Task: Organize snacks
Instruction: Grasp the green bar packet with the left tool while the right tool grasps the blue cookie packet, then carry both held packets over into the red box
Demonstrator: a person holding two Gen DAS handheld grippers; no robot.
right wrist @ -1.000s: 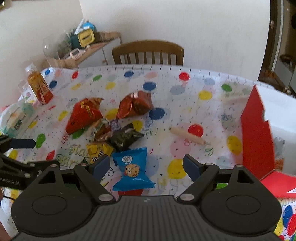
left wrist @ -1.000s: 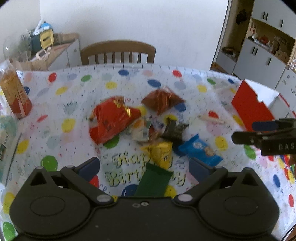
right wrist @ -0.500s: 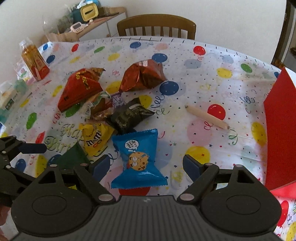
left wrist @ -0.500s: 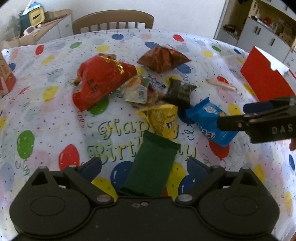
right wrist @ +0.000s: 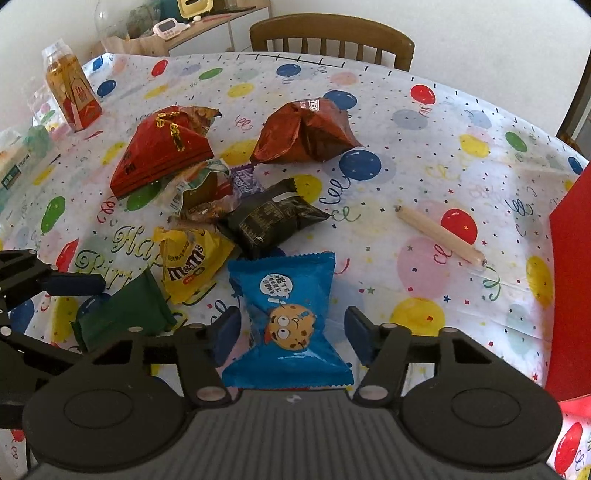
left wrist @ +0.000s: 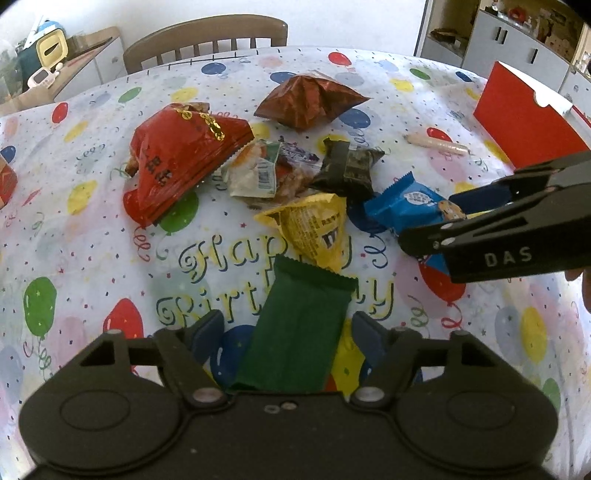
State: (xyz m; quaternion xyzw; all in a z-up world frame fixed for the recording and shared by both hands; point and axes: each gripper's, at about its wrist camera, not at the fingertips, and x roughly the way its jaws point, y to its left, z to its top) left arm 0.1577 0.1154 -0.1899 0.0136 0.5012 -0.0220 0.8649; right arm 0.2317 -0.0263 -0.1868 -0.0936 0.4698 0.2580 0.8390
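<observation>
left gripper (left wrist: 286,326) closing astride green packet (left wrist: 295,332), right gripper (right wrist: 291,332) closing astride blue cookie packet (right wrist: 288,317)

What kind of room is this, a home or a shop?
Most likely a home dining room: a wooden chair at a table with a birthday tablecloth, and white cabinets behind.
</observation>
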